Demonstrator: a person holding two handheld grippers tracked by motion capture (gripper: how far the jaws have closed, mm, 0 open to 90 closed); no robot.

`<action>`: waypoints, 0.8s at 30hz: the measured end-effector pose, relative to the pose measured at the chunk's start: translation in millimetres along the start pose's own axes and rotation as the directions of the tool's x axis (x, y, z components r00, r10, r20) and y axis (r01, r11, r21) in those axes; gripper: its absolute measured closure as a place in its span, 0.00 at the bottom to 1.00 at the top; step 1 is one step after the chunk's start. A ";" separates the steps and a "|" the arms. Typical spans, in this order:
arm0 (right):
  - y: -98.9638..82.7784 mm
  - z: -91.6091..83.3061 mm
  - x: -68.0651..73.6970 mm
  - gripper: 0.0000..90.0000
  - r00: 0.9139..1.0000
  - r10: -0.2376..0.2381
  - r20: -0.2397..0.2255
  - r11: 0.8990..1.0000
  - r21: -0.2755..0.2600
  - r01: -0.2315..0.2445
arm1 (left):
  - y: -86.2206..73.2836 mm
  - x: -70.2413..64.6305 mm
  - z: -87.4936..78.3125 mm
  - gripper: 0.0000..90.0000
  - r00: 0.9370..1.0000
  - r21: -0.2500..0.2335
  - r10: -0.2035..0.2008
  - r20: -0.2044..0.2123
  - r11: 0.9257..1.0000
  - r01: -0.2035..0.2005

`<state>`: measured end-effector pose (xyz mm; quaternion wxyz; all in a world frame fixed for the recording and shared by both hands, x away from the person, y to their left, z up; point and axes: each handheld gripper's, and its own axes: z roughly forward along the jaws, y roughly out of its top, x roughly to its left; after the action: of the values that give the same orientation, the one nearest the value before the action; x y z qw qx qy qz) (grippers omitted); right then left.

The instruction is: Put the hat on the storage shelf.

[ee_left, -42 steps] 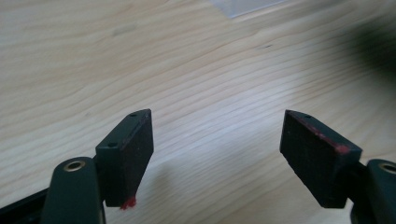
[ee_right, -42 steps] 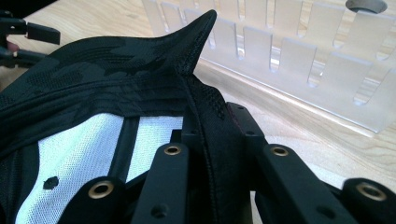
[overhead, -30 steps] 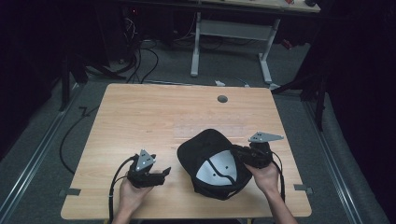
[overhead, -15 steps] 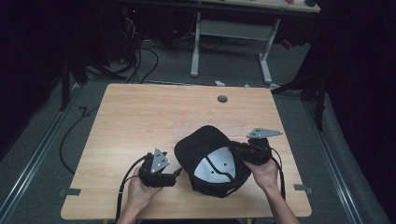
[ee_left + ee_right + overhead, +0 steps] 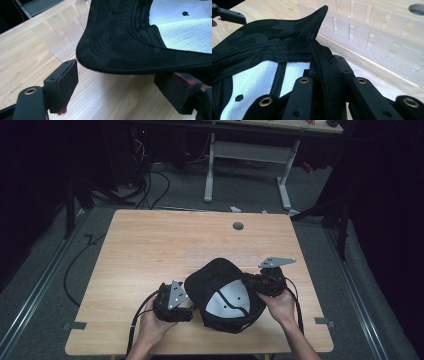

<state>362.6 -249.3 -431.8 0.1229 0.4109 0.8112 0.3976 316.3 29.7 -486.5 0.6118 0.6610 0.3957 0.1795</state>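
A black cap (image 5: 220, 279) lies upside down near the table's front edge, its white mesh lining (image 5: 227, 302) facing up. My right gripper (image 5: 248, 283) is at the cap's right side; in the right gripper view its jaws (image 5: 324, 68) are shut on the cap's black rim (image 5: 322, 56). My left gripper (image 5: 192, 306) sits against the cap's left side. In the left gripper view it (image 5: 121, 75) stands open, with the cap's curved brim (image 5: 120, 47) hanging just above the gap and neither pad (image 5: 63, 81) pressing on it.
A clear slotted plastic rack (image 5: 374, 37) lies flat on the wooden table (image 5: 150, 250) just beyond the cap, also in the left gripper view (image 5: 62, 37). A round cable hole (image 5: 238, 226) is near the far edge. Cables trail from both grippers toward the person.
My left gripper has slid right across the table until it reaches the cap's left side. The right gripper and the cap have stayed about where they were.
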 end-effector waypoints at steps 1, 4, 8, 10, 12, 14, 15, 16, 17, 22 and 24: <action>0.1 0.6 0.0 0.87 1.000 0.003 -0.004 1.000 0.002 -0.003 | 0.3 -0.9 -0.3 0.22 1.000 -0.001 0.006 0.004 1.000 -0.006; 1.1 1.4 0.1 0.87 1.000 0.006 -0.004 1.000 0.011 -0.006 | 0.3 -3.7 0.2 0.22 1.000 -0.004 0.023 0.003 1.000 -0.023; 2.7 2.8 -0.1 0.87 1.000 0.007 -0.008 1.000 0.029 -0.007 | 0.3 -4.9 -0.4 0.23 0.999 0.004 0.051 0.003 0.999 -0.051; 3.4 3.2 0.6 0.87 1.000 0.010 -0.007 0.999 0.033 -0.010 | 0.1 -5.5 -1.0 0.24 0.998 0.003 0.057 0.003 0.998 -0.057; 4.2 3.9 1.0 0.87 1.000 0.006 -0.008 0.999 0.032 -0.006 | -0.2 -5.8 -1.7 0.25 0.998 0.001 0.067 0.004 0.998 -0.067; 5.4 4.0 1.7 0.87 1.000 0.005 -0.009 0.999 0.036 -0.004 | 0.4 -5.8 -2.4 0.26 0.998 -0.001 0.066 0.005 0.998 -0.066; 6.0 3.9 1.9 0.87 1.000 0.004 -0.011 0.999 0.038 -0.004 | 0.8 -5.7 -2.8 0.27 0.998 -0.001 0.067 0.006 0.998 -0.067; 6.6 3.7 2.2 0.87 1.000 0.005 -0.013 0.999 0.038 -0.005 | 1.2 -5.6 -3.0 0.27 0.998 -0.003 0.068 0.007 0.998 -0.068; 7.3 3.2 2.5 0.87 1.000 0.007 -0.014 0.999 0.041 -0.006 | 1.7 -5.6 -3.4 0.27 0.998 -0.004 0.067 0.010 0.998 -0.067; 9.7 1.5 3.9 0.87 1.000 0.002 -0.020 0.999 0.045 -0.001 | 3.4 -4.6 -4.6 0.26 0.998 0.001 0.068 0.017 0.998 -0.068; 10.2 1.5 4.0 0.87 1.000 0.004 -0.027 0.999 0.046 -0.003 | 3.4 -4.0 -4.7 0.26 0.998 0.002 0.067 0.019 0.998 -0.067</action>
<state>366.6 -241.9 -424.7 0.1017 0.4095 0.8209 0.3848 311.4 30.1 -481.4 0.6082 0.6763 0.3679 0.1932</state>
